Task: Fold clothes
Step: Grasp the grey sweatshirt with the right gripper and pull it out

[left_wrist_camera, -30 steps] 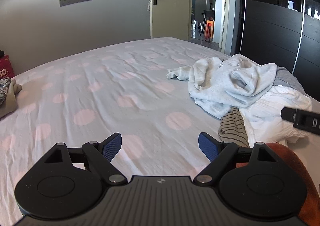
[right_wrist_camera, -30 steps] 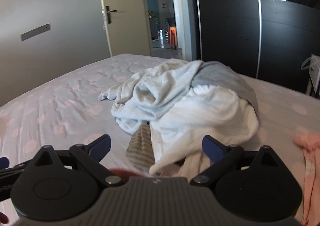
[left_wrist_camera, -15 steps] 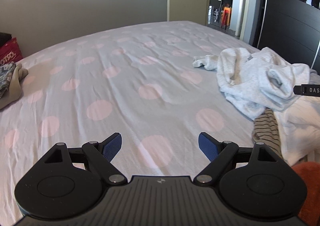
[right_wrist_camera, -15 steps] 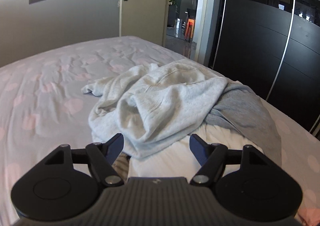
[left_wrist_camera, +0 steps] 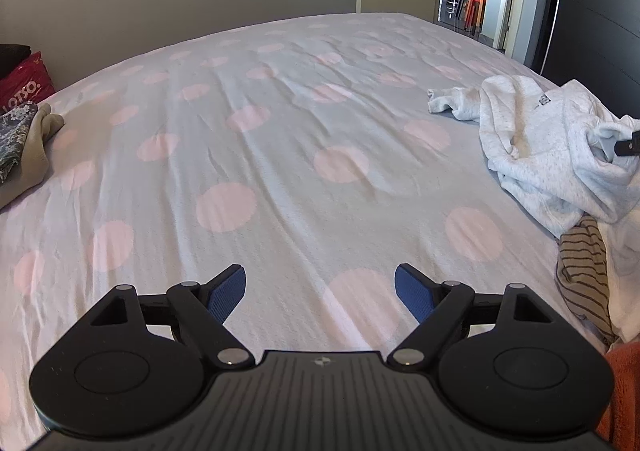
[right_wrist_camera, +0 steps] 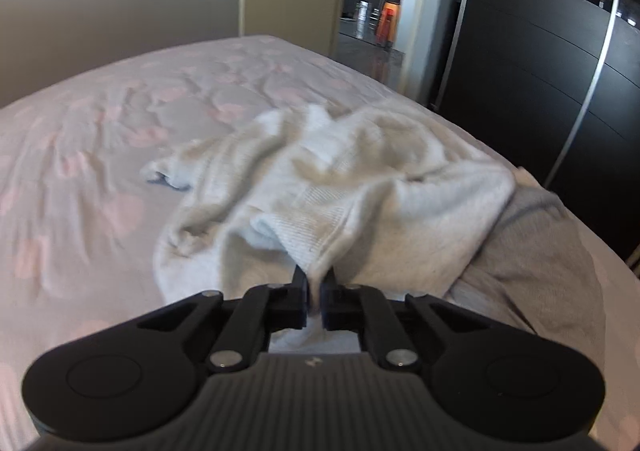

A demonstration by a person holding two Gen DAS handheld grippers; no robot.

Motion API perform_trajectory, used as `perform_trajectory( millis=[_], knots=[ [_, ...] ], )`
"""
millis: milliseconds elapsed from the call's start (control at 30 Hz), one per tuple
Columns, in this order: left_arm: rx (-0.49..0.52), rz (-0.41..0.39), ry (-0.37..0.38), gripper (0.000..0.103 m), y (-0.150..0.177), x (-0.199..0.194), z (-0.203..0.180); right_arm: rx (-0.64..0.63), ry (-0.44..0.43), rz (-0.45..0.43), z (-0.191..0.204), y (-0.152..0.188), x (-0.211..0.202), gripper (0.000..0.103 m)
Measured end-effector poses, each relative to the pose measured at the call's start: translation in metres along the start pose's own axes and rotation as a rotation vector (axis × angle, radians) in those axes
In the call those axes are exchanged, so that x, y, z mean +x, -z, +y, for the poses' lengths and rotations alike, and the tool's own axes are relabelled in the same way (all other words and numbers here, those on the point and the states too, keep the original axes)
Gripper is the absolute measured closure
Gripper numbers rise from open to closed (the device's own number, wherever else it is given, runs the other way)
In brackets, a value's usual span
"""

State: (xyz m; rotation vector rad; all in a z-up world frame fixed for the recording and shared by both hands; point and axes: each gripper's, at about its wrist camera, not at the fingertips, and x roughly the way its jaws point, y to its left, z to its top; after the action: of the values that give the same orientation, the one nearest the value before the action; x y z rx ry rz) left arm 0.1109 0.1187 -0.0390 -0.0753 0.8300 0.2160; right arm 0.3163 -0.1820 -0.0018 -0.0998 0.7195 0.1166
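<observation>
Spotted bed ahead: your right gripper jaws, wide a second ago, are closing on the sweatshirt hem between them; left gripper jaws apart, empty.

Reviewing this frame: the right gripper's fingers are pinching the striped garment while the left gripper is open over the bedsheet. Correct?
Not quite. The right gripper is closing on the light grey sweatshirt, as the right wrist view shows. The left gripper is open over the bedsheet.

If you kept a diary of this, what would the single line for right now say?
stage: first pickup | right gripper: closing on light grey sweatshirt hem | left gripper: open above bedsheet, holding nothing
</observation>
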Motion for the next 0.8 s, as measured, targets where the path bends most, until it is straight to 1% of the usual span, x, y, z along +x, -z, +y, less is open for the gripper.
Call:
perform_trajectory(
  millis=[167, 300, 367, 467, 567, 667, 800],
  knots=[
    [-0.038, -0.014, -0.010, 0.021, 0.000, -0.015, 0.014, 0.009, -0.137, -0.043, 0.034, -0.022, -0.041, 0.096],
    [-0.076, -0.031, -0.060, 0.021, 0.005, -0.030, 0.031, -0.069, -0.275, -0.095, 0.077, -0.026, -0.078, 0.096],
    [-0.114, -0.039, -0.078, 0.021, 0.008, -0.037, 0.044, -0.110, -0.367, -0.112, 0.105, -0.024, -0.099, 0.096],
    [-0.174, -0.044, -0.107, 0.021, 0.015, -0.046, 0.065, -0.171, -0.498, -0.116, 0.149, -0.016, -0.129, 0.096],
    [-0.219, -0.048, -0.127, 0.021, 0.026, -0.057, 0.085, -0.223, -0.621, -0.096, 0.192, 0.001, -0.156, 0.096],
    [-0.264, -0.039, -0.151, 0.021, 0.038, -0.064, 0.107, -0.273, -0.719, -0.079, 0.233, 0.020, -0.182, 0.096],
    [-0.324, -0.035, -0.197, 0.021, 0.056, -0.077, 0.137, -0.312, -0.842, -0.047, 0.274, 0.043, -0.212, 0.096]
  ],
)
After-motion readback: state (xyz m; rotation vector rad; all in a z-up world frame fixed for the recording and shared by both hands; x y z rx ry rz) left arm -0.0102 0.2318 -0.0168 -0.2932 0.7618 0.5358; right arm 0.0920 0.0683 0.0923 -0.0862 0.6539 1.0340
